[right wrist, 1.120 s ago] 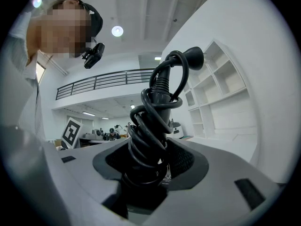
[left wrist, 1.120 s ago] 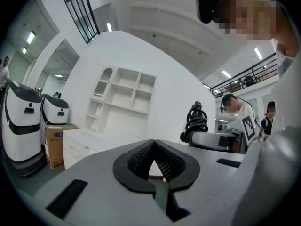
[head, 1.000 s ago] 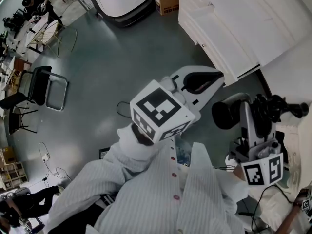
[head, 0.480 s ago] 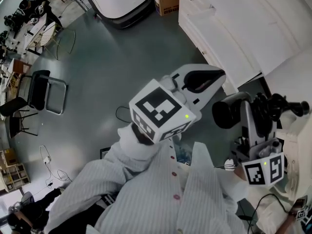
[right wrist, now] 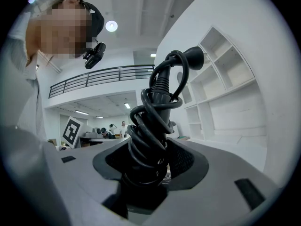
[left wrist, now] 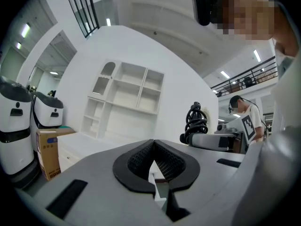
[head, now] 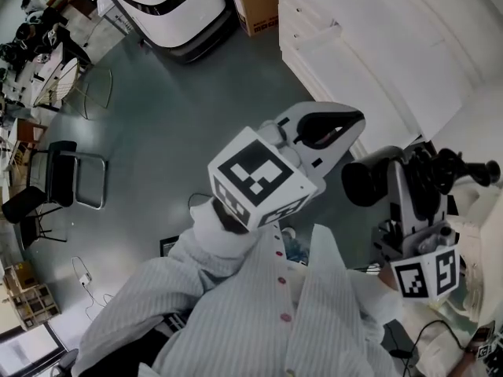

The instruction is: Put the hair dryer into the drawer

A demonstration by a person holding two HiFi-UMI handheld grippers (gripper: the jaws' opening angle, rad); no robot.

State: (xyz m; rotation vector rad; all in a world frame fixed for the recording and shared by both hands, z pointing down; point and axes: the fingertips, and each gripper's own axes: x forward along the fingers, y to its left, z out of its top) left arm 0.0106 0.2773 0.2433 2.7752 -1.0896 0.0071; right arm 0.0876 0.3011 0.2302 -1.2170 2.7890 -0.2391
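Grey floor (head: 189,108) spreads below the hair dryer (head: 376,181), between white cabinet (head: 377,42) and chair (head: 69,171).

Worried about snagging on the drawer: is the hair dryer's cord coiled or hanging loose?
Coiled. The black cord wraps in tight loops round the hair dryer held in the right gripper; its plug sticks up.

The left gripper (head: 347,124) is held out before the chest, its marker cube facing the head camera. Its jaws are pressed together tip to tip with nothing between them. The right gripper (head: 405,183) is held off to the right, apart from the left one. Its jaws are clamped on the cord-wrapped handle of the hair dryer (right wrist: 157,121). The left sleeve (head: 149,293) is white and striped.
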